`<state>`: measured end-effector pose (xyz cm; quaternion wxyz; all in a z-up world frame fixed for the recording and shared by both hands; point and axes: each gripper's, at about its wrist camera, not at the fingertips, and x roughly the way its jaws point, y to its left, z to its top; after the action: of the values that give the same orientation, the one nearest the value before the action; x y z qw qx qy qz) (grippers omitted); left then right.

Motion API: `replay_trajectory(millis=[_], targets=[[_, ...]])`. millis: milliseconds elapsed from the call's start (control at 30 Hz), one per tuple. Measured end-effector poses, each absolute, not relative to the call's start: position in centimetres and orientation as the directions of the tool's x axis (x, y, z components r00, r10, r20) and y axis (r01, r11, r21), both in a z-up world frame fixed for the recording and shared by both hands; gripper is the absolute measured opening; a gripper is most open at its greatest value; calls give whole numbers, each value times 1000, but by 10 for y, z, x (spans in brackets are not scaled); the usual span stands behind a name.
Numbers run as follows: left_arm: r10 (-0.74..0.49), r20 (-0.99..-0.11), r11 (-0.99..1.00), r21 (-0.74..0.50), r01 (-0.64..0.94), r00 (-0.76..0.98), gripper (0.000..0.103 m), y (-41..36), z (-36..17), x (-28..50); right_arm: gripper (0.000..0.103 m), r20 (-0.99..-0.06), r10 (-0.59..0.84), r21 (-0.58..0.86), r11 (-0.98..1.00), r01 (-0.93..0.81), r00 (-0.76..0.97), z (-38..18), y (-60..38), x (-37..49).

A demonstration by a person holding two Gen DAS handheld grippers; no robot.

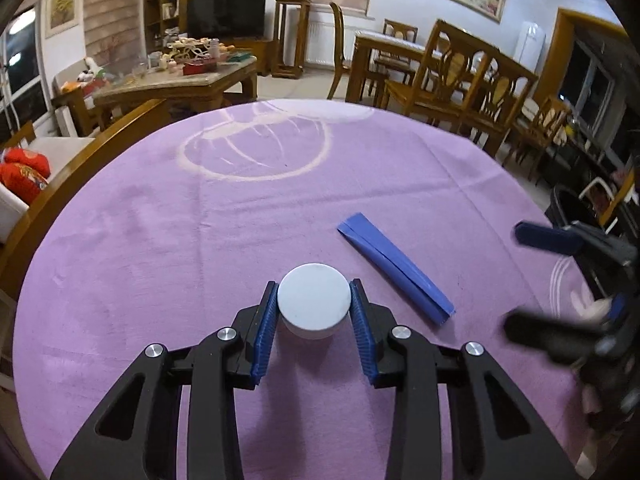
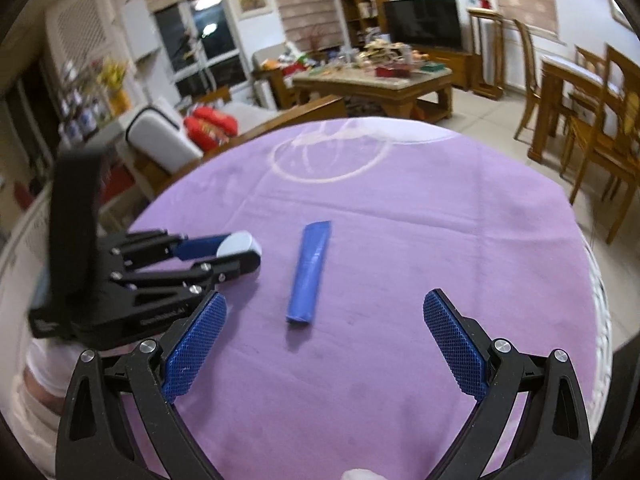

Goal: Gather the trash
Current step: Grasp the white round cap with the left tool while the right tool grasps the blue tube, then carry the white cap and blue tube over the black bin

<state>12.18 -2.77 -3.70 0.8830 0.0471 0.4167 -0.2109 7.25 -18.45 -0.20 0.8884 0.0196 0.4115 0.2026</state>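
The left gripper (image 1: 314, 306) was clenched on a small white round container (image 1: 313, 300), with its blue ribbed pads (image 1: 267, 332) pressed against both sides of the container. The container sat at the near part of the counter (image 1: 160, 220), which was covered by a purple cloth with a pale circular pattern. From the right wrist view the same left gripper (image 2: 240, 252) was seen from the side, low over the cloth, with the white container (image 2: 239, 245) between its fingertips; I could not tell if the container was touching the cloth or was lifted a little.

A flat blue wrapper (image 1: 394, 266) lay on the cloth just to the right of the container, not touching it. In the right wrist view this wrapper (image 2: 310, 272) lay ahead of the right gripper (image 2: 324, 344), between its two spread fingers but further forward. The right gripper was released, its jaws wide apart and holding nothing, near the wrapper.
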Motion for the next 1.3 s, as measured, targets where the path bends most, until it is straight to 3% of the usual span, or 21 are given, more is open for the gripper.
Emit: replay_trajectory(millis=[67,133,500,567,600,833,1300], targets=[[-336,-745,910,-98,403,576,35,-24,-34,123,87,-749,357,168,917,-361,559,-9,-172,81],[-339,-733,915,-111,387,590,35,-19,-31,124,66,-776,319,122,922,-367,543,-15,-159,89],[-369,-698,916,-160,368,614,35,-2,-22,127,38,-818,244,26,920,-390,521,-35,-127,109],[-370,-695,916,-162,368,616,36,-3,-22,127,29,-818,242,26,922,-386,523,-35,-129,110],[-372,-694,915,-163,369,616,36,-3,-22,126,19,-816,241,27,924,-381,526,-34,-132,110],[-377,-676,914,-162,371,633,36,-4,-18,123,14,-773,314,133,930,-344,551,-25,-155,102],[-531,-599,812,-156,562,600,36,-87,8,89,14,-528,352,268,933,-241,773,54,-283,19]])
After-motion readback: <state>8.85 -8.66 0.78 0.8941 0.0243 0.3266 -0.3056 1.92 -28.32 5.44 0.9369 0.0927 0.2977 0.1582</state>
